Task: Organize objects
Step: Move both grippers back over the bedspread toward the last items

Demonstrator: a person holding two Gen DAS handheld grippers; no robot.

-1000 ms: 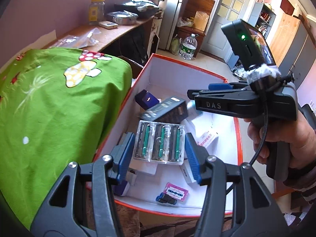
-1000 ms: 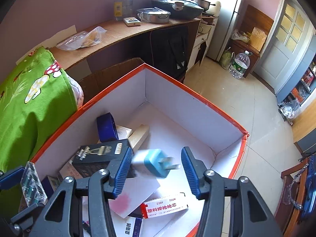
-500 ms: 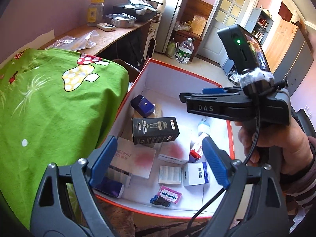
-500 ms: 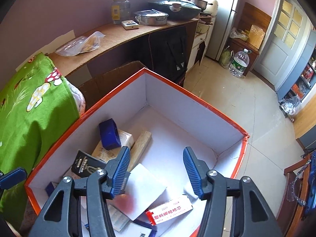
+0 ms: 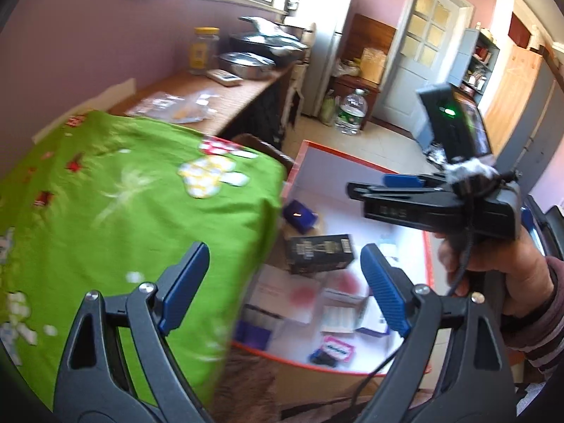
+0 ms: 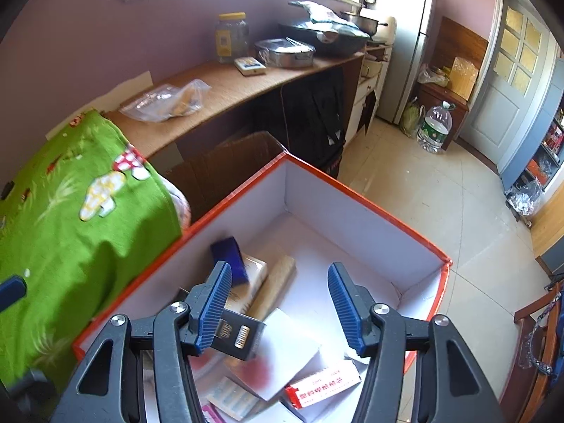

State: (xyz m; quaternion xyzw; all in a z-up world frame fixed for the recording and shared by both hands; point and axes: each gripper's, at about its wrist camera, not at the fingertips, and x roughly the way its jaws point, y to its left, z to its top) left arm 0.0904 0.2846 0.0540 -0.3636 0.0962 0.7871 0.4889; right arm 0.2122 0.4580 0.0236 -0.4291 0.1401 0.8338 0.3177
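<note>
Orange-rimmed and white inside, the box [image 6: 356,197] sits on the floor against a surface draped in a green mushroom-print cloth [image 5: 116,218], and it holds the sorted clutter: a dark blue box [image 6: 231,259] by the cloth-side wall, a wooden block [image 6: 273,289] lying beside it, a black carton [image 5: 319,253] on top of flat white packets, a red-and-white printed carton [image 6: 322,386] towards the near corner, and a small pink packet [image 5: 336,349] close to the near rim.

The left hand-held gripper [image 5: 282,292] hangs above the edge where cloth meets box, its blue pads spread wide with nothing between them. The right hand-held gripper [image 6: 280,308] is over the box interior, jaws likewise apart and empty; in the left wrist view it is seen side-on, held in the person's right hand [image 5: 493,264] with a cable trailing down from it across the box's near corner. From the right wrist view its left finger overlaps the black carton, so part of that carton is hidden.

Behind the box stands an open brown cardboard carton [image 6: 225,169]. Along the purple wall runs a wooden bench [image 6: 239,91] carrying a clear plastic bag [image 6: 165,100], a yellow-lidded jar [image 6: 231,37], a metal tray [image 6: 285,53] and a large dark pan [image 6: 324,37]. A water bottle [image 6: 435,127] stands on the tiled floor near a white door [image 6: 507,70]. The left wrist view is motion-blurred, so labels there cannot be read.
</note>
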